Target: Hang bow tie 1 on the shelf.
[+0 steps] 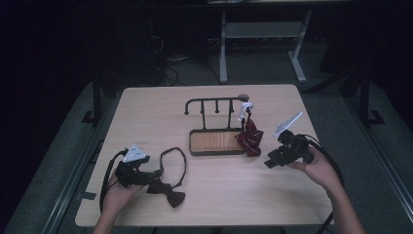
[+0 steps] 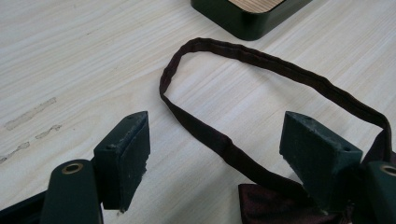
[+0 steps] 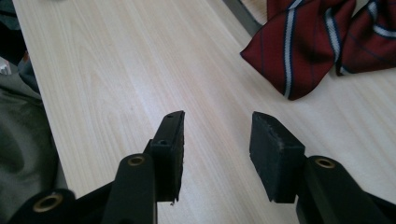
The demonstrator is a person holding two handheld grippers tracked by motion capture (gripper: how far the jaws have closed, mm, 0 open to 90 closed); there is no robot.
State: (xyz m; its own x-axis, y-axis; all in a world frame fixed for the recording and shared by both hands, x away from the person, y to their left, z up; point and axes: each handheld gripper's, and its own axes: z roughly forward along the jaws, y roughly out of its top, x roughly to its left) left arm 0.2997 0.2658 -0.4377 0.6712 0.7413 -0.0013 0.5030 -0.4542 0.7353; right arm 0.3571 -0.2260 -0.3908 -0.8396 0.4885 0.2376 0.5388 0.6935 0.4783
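Lying nearest, the dark bow tie (image 1: 168, 194) is seen front-left of the rack tray (image 1: 216, 142); the left gripper (image 2: 215, 154) is spread wide over its strap. Right of the tray, the right gripper (image 3: 217, 154) is held half-open, empty. Against the tray's right end, the striped bow tie (image 1: 250, 138) hangs.

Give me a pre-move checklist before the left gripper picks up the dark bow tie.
1. Left gripper jaws open: ok.
2. Dark bow tie flat on the table, strap loop between the jaws in the left gripper view: ok.
3. Pads pressing on the strap: not ok, not yet gripped.
4. Right gripper open and holding nothing: ok.
5. Striped bow tie hanging at the end of the rack: ok; how securely, cannot tell.
6. Free hook on the rack for the dark bow tie: ok.
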